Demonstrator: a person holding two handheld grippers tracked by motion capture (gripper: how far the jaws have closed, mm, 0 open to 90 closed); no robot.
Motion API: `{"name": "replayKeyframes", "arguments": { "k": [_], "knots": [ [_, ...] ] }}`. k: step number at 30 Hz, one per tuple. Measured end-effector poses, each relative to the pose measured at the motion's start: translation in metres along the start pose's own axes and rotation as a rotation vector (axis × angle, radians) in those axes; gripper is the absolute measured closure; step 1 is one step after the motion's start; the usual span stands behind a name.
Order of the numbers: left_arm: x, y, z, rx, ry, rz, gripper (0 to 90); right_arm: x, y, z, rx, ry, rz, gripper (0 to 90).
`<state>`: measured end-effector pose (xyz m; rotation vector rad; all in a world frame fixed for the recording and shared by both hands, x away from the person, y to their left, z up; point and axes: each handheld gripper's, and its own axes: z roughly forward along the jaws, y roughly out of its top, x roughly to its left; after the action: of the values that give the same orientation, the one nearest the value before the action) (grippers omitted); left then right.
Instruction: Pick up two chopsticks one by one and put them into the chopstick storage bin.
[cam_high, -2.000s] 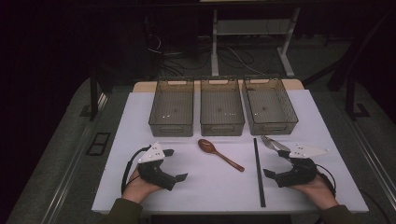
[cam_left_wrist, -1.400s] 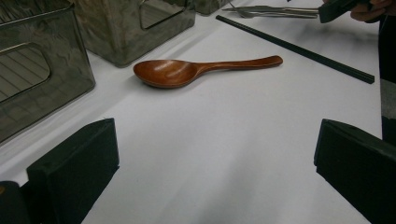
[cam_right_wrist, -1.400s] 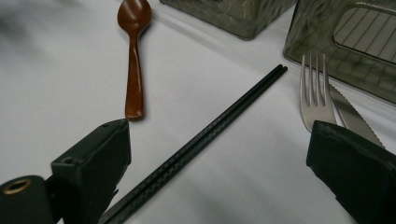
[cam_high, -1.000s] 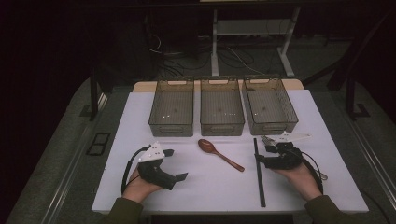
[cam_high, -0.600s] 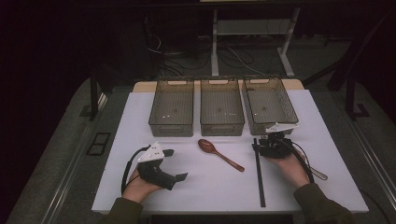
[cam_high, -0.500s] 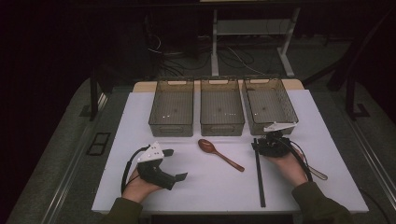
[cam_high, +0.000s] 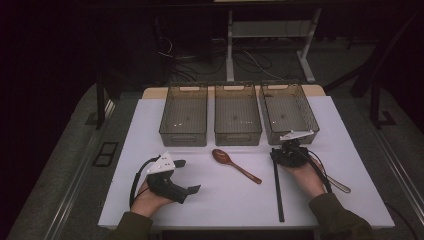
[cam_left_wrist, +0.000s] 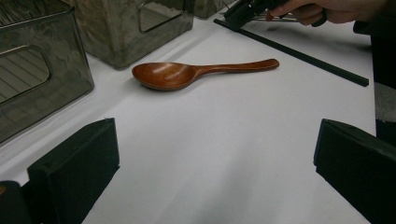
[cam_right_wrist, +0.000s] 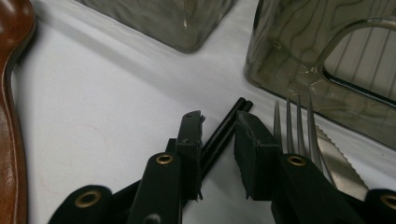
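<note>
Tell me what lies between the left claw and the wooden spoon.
Nothing: in the left gripper view, bare white table runs from the open left claw to the wooden spoon.

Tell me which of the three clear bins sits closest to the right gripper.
The rightmost clear smoky plastic bin: the right gripper, jaws astride the black chopsticks, sits just before its front wall; the other two stand farther left.

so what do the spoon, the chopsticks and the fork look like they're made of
Spoon: seemingly wood, red-brown with a glossy, lacquer-like sheen.
Chopsticks: a plain black, matt pair; plastic or painted wood, the look leaves it open.
Fork: probably steel, with thin, bright silvery tines that catch the light.
</note>
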<state>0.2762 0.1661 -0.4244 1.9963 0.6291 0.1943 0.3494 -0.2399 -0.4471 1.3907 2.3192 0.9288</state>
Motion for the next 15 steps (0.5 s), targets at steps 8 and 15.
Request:
{"name": "replayKeyframes", "arguments": {
  "k": [8, 15],
  "knots": [
    [0.0, 0.0001, 0.0002, 0.0, 0.0, 0.001, 0.0, 0.0012, -0.0001, 0.0004, 0.001, -0.002, -0.015, 72.5],
    [0.0001, 0.0002, 0.0002, 0.0, -0.003, 0.001, 0.0, 0.0066, 0.0026, 0.0028, 0.003, 0.006, -0.028, 72.9]
  ]
}}
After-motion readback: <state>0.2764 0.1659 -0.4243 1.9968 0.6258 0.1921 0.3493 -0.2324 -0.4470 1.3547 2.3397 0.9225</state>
